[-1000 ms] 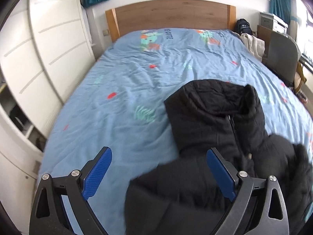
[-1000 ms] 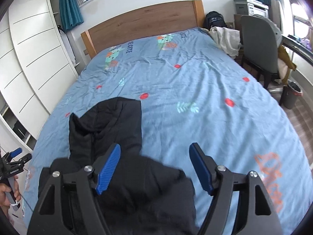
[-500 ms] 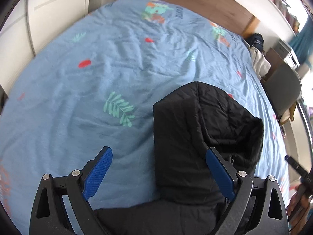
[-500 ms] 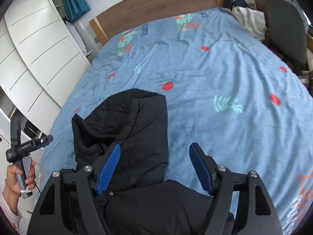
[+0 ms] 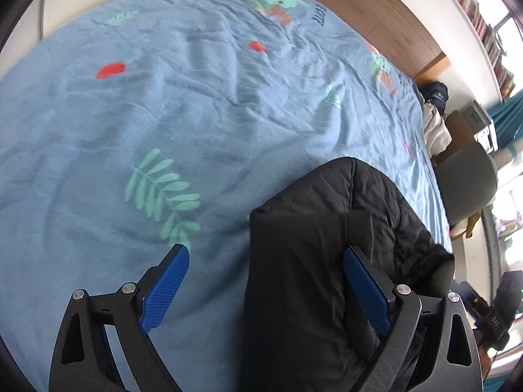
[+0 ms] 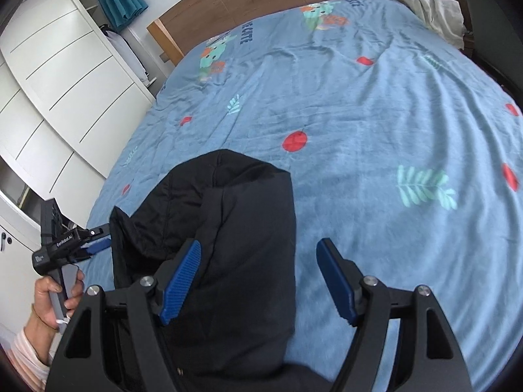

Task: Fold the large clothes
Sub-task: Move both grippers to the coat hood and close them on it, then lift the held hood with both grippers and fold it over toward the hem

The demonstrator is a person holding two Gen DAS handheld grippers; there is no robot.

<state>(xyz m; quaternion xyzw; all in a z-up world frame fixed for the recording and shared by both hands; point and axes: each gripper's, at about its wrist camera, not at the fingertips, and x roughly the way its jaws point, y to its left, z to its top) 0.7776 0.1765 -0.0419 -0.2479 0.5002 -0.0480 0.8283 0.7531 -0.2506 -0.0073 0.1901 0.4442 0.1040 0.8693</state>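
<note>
I see the puffy quilted black hooded jacket (image 5: 333, 261) on the wrinkled blue bedsheet (image 5: 163, 104); my left gripper (image 5: 266, 289) is closing, nothing pinched, and my right gripper (image 6: 261, 281) is apart, both above the jacket.

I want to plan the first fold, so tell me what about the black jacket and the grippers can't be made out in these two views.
- Black jacket: body, sleeves and hem cut off by the bottom edge in both wrist views and hidden behind the gripper frames; only the hood end shows.
- Left gripper, jaws closing slightly: contact with fabric unclear.
- Right gripper: the same.
- Zip: too dark to follow.

"CUTE" printed on bedsheet (image 6: 243, 34) (rest unreadable).
</note>
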